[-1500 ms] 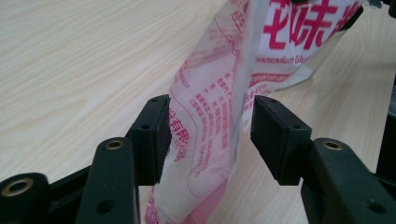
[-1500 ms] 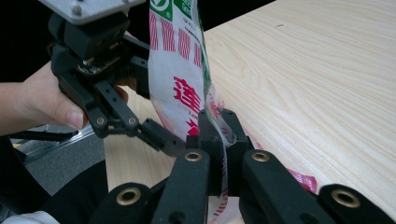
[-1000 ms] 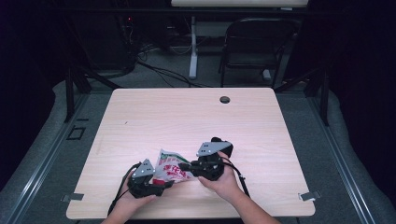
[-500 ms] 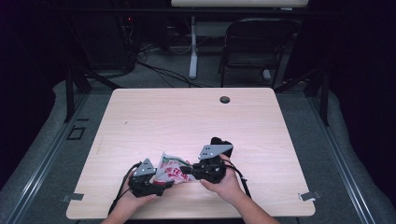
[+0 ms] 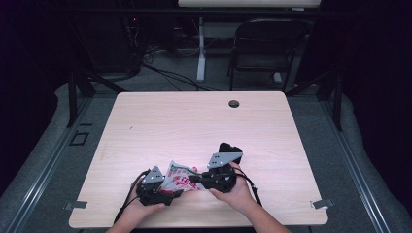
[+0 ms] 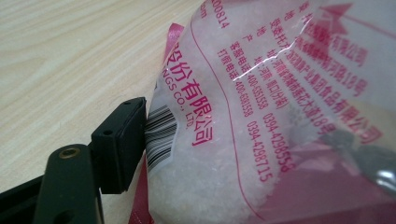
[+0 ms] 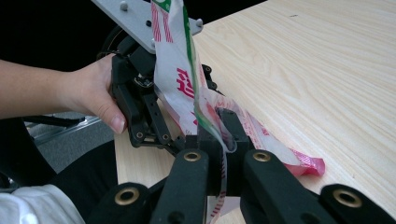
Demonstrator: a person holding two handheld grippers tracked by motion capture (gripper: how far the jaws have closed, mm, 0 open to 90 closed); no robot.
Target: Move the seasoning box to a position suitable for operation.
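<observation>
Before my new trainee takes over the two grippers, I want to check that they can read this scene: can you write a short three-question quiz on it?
1. True or false: the right gripper is shut on the edge of the clear plastic bag with red print.
2. What does the bag hold? A) white grains B) green leaves C) metal screws
3. In the left gripper view, what printed mark on the bag lies right beside the black jaw pad?

Key: 1 true. 2 A. 3 the barcode.

The left gripper has just been opening, with the bag beside its jaw.
</observation>
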